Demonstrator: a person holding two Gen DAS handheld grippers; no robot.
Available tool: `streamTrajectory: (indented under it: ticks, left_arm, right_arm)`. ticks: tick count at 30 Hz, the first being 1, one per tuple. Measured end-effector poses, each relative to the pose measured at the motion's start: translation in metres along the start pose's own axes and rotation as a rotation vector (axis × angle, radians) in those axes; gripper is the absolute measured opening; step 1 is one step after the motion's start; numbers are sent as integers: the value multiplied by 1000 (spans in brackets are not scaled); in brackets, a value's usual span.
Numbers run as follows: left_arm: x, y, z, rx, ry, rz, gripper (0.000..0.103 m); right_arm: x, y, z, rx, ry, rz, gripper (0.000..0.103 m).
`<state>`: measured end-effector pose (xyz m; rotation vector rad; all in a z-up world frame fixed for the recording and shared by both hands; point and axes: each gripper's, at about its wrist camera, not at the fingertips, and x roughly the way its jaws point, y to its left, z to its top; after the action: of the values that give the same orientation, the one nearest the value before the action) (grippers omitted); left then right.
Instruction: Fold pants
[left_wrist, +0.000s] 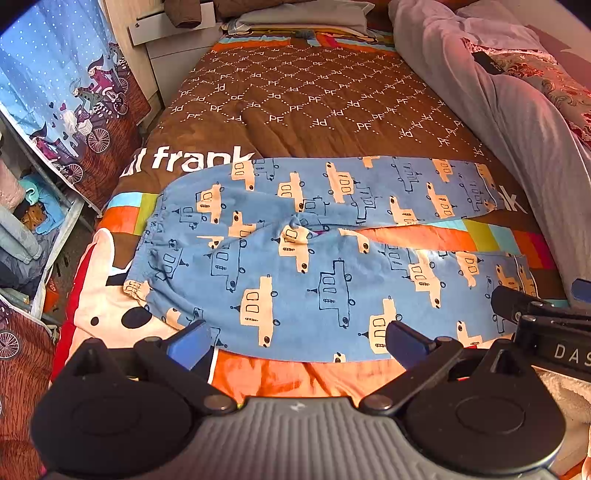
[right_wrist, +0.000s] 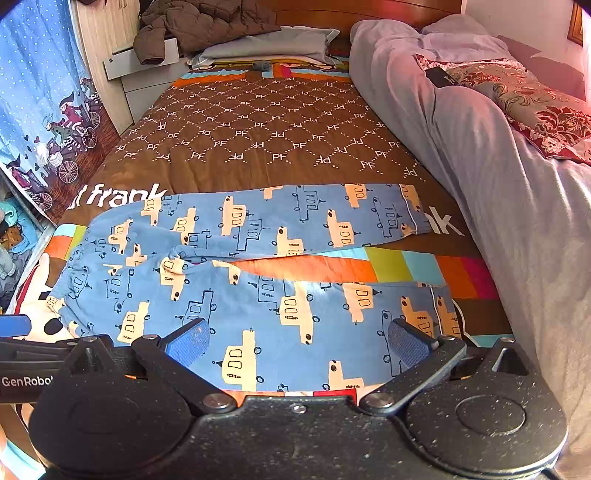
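Blue pants lie crosswise ahead of me on the bed, waistband left; each hand-held gripper, left and right, hangs released over the near leg.

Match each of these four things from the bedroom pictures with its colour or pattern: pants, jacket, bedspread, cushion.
Things:
1. pants
2. jacket
3. bedspread
4. cushion

Descriptions:
A. plain brown, crumpled
B. red and cream floral
C. blue with cream cars
D. brown with white PF letters

Pairs: 1-C, 2-A, 3-D, 4-B
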<state>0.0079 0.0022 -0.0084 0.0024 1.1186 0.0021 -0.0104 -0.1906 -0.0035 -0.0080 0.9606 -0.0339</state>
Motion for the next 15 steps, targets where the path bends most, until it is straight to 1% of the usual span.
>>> streamTrajectory:
  ticks: [15]
  left_arm:
    - [9,2,6,-10,10,-5,103]
  right_arm:
    - [11,0,6,2,8,-1,102]
